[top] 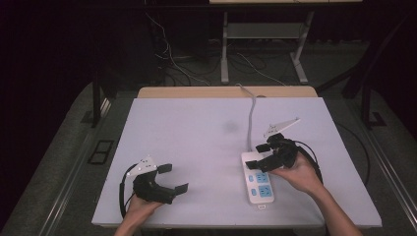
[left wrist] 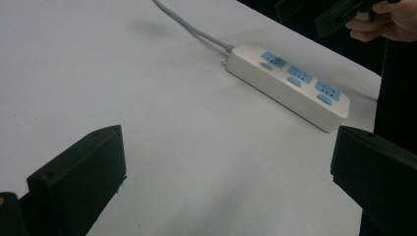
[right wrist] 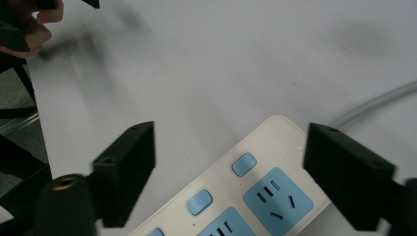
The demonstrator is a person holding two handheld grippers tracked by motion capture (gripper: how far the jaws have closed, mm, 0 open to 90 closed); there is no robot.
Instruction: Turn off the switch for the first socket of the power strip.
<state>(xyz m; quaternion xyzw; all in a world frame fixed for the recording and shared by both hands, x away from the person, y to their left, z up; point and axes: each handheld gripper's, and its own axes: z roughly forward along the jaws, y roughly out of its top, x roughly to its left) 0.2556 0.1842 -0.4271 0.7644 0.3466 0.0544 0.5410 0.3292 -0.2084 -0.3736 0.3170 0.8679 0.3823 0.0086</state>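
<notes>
I see my right tool point(top: 259, 156) gaping empty over the power strip point(top: 259, 184); its view reveals a tiny red light; left tool point(top: 173, 178) gapes empty above the tabletop point(top: 196, 132).

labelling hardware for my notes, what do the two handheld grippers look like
Both the left gripper and the right gripper are black, with two blocky flat-faced jaws, a pale grey three-cornered plate on top and a black cable trailing behind. The person's forearms are bare, no sleeves.
</notes>
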